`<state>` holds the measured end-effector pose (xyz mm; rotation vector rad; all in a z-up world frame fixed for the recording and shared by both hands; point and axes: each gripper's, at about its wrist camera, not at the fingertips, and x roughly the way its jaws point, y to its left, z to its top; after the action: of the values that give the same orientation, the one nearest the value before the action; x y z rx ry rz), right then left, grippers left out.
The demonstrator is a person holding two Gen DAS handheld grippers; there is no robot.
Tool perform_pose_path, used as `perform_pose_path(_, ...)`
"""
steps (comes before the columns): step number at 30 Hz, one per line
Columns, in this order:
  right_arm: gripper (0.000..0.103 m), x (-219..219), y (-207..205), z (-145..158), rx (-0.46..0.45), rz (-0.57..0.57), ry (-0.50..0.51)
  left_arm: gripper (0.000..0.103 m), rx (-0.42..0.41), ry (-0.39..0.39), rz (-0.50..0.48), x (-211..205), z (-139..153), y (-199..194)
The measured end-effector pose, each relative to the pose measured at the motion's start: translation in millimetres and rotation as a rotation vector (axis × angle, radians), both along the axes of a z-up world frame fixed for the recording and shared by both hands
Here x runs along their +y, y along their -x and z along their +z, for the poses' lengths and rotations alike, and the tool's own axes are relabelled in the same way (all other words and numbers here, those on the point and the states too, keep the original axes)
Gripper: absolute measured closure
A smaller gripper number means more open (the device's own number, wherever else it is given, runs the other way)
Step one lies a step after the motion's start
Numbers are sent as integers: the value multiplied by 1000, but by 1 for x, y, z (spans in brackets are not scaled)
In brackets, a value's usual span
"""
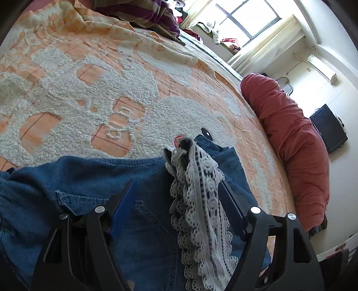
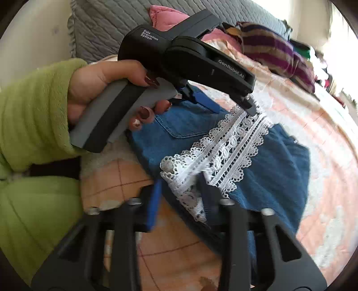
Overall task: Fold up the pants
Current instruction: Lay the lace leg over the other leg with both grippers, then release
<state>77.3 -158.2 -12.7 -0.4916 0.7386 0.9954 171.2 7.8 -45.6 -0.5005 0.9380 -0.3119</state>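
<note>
Blue denim pants (image 1: pixel 89 179) (image 2: pixel 279 167) lie folded on the orange and white bedspread (image 1: pixel 78 85). A white lace band (image 1: pixel 197 201) (image 2: pixel 230 143) runs across them. My left gripper (image 1: pixel 176 185) (image 2: pixel 228 104) is open over the denim, and the lace rests against its right finger. A hand (image 2: pixel 94 87) in a green sleeve holds it. My right gripper (image 2: pixel 181 190) sits at the near end of the lace with its jaws narrowed onto that end. This view is blurred.
A rolled red duvet (image 1: pixel 290 145) lies along the bed's right edge. A striped blanket (image 1: pixel 145 13) (image 2: pixel 275 51) is heaped at the far side. A grey quilted pillow (image 2: pixel 100 29) stands behind the hand. Beyond the bed are a window (image 1: pixel 246 20) and a black box (image 1: pixel 329 127).
</note>
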Motion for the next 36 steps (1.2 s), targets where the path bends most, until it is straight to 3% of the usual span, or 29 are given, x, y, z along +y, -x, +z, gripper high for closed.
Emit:
perform_pose_path(4, 95, -4, -10, 10, 49, -41, -89, 30, 4, 2, 1, -1, -4, -4)
perform_pose_path(7, 95, 8, -11, 3, 32, -43, -78, 30, 4, 5, 1, -1, -5, -4)
perform_pose_path(15, 70, 11, 3, 0, -24, -2, -12, 27, 11, -2, -10, -3, -7, -4)
perform_pose_path(19, 72, 16, -3, -13, -5, -34, 29, 25, 24, -13, -1, -8, -8, -15)
perform_pose_path(20, 76, 15, -5, -14, 7, -36, 19, 32, 28, -27, -5, -11, -8, -17)
perform_pose_path(21, 86, 15, -7, -12, 25, -38, 3, 69, 33, -41, -16, -14, -9, -21)
perform_pose_path(22, 88, 14, -9, -8, 37, -44, -10, 90, 43, -14, -38, -16, -11, -23)
perform_pose_path(23, 89, 12, -9, -4, 42, -46, -28, 92, 50, 11, -40, -17, -12, -24)
perform_pose_path(29, 89, 19, -6, 6, 31, -14, -57, 91, -64, 31, -14, -7, 10, -9)
perform_pose_path(32, 86, 29, -7, -9, 58, -1, -8, 83, -19, 25, 15, 6, -4, -9)
perform_pose_path(33, 83, 29, -6, -11, 60, 1, -5, 73, -1, 26, 25, 9, -10, -9)
perform_pose_path(36, 76, 23, -6, -3, 74, 12, -36, 71, 19, 63, 44, 16, -23, -7)
